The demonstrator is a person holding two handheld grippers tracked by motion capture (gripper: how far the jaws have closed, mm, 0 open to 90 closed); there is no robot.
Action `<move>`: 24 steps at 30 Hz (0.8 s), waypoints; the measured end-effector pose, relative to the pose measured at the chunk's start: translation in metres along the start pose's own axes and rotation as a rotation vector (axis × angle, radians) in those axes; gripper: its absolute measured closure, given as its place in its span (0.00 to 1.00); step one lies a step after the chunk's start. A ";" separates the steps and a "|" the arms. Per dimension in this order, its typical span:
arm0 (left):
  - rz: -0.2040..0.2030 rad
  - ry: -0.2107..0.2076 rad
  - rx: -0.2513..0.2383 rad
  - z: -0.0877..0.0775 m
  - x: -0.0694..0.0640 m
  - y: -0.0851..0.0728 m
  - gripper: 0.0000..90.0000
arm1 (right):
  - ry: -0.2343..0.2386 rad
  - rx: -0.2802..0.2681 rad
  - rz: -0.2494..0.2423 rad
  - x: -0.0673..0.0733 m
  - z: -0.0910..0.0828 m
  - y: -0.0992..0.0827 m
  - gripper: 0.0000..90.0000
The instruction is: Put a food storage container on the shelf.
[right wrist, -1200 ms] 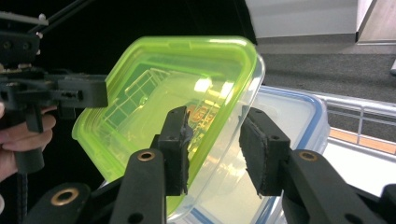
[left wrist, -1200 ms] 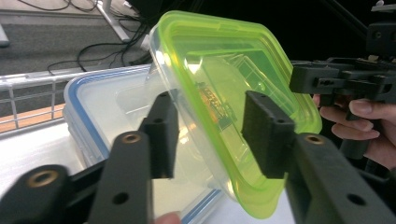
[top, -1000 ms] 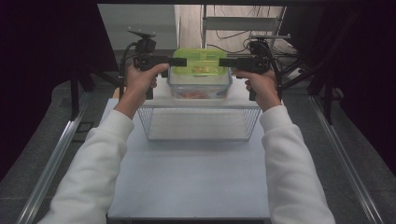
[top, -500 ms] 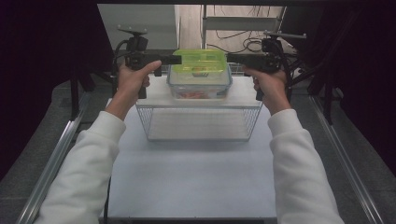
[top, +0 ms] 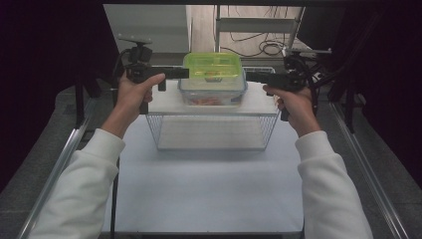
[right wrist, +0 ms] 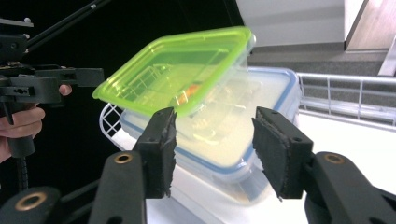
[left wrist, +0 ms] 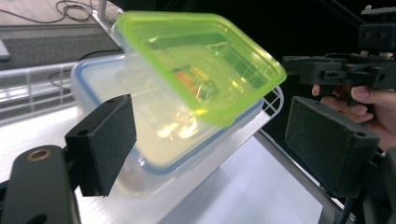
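A clear food box with a blue rim (top: 212, 94) stands on the white shelf (top: 259, 102) over a wire rack. A green lid (top: 212, 66) lies on top of it, slightly askew in the left gripper view (left wrist: 201, 60) and the right gripper view (right wrist: 177, 65). My left gripper (top: 185, 73) is just off the box's left side and my right gripper (top: 249, 76) just off its right side. Both have just been opening. In their own views the left gripper (left wrist: 215, 144) and right gripper (right wrist: 219, 151) stand open, with the box ahead of the pads and untouched.
The wire rack (top: 211, 132) stands on a white table (top: 209, 194) bounded by metal rails on both sides. Behind the shelf, cables lie on the floor (top: 268, 47). Dark stands flank the table left and right.
Both grippers have let go of the box and drawn apart, left one leftward, right one rightward. The box with its green lid stays on the shelf.
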State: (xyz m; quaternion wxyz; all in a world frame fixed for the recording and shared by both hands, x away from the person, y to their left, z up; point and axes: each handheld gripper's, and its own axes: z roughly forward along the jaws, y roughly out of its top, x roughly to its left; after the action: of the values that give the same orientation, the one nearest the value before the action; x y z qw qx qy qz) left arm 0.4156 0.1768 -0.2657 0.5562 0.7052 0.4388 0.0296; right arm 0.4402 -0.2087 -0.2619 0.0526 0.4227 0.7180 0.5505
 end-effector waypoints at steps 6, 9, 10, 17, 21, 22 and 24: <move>0.008 0.000 0.018 -0.018 0.003 -0.015 0.18 | 0.019 0.024 0.002 -0.002 -0.007 -0.010 0.48; 0.013 -0.005 0.020 -0.029 0.003 -0.028 0.19 | 0.014 0.053 -0.020 0.003 -0.015 -0.021 0.46; 0.022 -0.004 0.024 -0.032 0.002 -0.033 0.19 | 0.017 0.059 -0.032 0.004 -0.016 -0.024 0.46; 0.060 -0.002 0.076 -0.041 0.003 -0.076 0.20 | 0.045 0.102 -0.070 0.004 -0.026 -0.055 0.45; 0.058 -0.015 0.112 -0.034 0.009 -0.105 0.20 | 0.050 0.139 -0.066 -0.006 -0.026 -0.078 0.44; 0.062 -0.017 0.117 -0.033 0.009 -0.111 0.21 | 0.049 0.144 -0.063 -0.007 -0.027 -0.082 0.44; 0.076 -0.009 0.126 -0.031 0.009 -0.122 0.21 | 0.054 0.152 -0.066 -0.011 -0.028 -0.094 0.44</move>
State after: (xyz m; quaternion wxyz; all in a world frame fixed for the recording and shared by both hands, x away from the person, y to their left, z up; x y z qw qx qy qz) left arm 0.3336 0.2057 -0.3572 0.5112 0.7552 0.4100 0.0198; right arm 0.3808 -0.2404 -0.3338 0.0190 0.3867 0.7723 0.5037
